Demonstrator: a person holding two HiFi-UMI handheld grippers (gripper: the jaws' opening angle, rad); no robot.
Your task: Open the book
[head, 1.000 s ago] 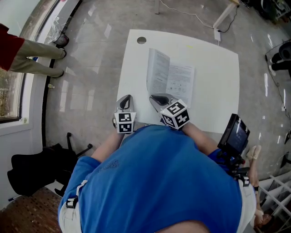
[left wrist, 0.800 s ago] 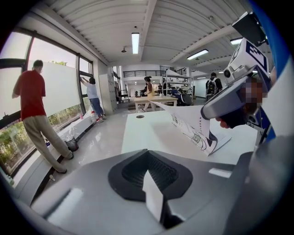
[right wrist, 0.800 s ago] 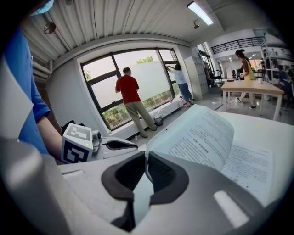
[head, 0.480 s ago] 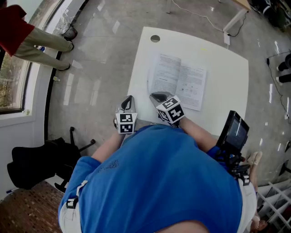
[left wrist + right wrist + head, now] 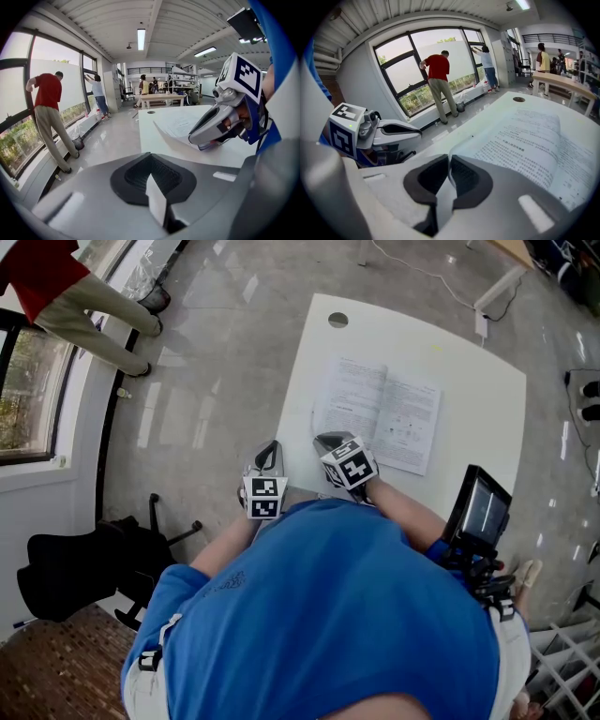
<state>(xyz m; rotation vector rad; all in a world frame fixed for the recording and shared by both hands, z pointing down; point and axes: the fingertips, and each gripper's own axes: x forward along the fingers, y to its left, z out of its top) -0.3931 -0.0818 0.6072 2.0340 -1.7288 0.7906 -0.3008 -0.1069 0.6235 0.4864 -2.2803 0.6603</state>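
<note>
White worktop, head view: carries the printed paper book, spread flat; its left leaf, upright a moment ago, is down, so opening looks done.
Grey left gripper, own view: jaws together, empty, left of the book.
Grey right gripper, own view: angled down, jaws nipping the book's near-left page corner.

Print on book too small to read — corner behind right hand-held gripper.
</note>
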